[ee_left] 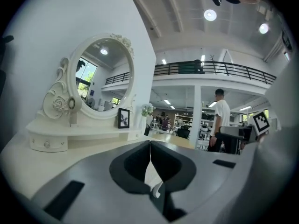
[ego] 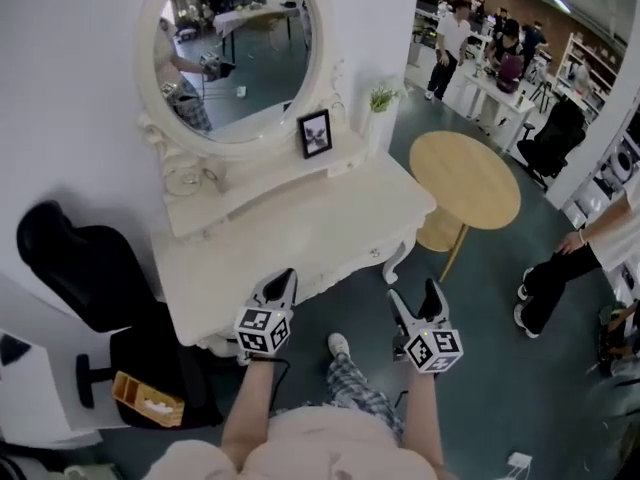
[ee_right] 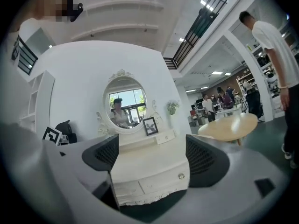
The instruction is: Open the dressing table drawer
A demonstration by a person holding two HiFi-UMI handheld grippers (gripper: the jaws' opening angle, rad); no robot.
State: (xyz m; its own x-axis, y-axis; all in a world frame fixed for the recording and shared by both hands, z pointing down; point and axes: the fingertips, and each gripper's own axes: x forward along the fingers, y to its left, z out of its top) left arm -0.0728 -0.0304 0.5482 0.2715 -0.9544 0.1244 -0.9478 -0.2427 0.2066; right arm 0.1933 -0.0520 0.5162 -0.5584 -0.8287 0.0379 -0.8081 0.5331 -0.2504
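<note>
The white dressing table point(ego: 270, 233) stands against the wall with an oval mirror point(ego: 240, 53) on top. Its drawer point(ego: 350, 265) runs along the front edge and is closed, with a small round knob point(ego: 375, 253). My left gripper point(ego: 284, 280) is shut with nothing in it, just in front of the table's edge. In the left gripper view its jaws point(ee_left: 149, 146) meet above the tabletop point(ee_left: 70, 155). My right gripper point(ego: 415, 300) is open, a little short of the table's front right corner. In the right gripper view the drawer point(ee_right: 152, 181) and knob point(ee_right: 181, 176) lie between the open gripper point(ee_right: 149, 155).
A small picture frame point(ego: 315, 133) and a potted plant point(ego: 380, 103) stand on the table's raised shelf. A round wooden table point(ego: 465, 178) is close on the right. A black chair point(ego: 80, 268) and an orange box point(ego: 145, 398) are on the left. People stand at right point(ego: 560, 268).
</note>
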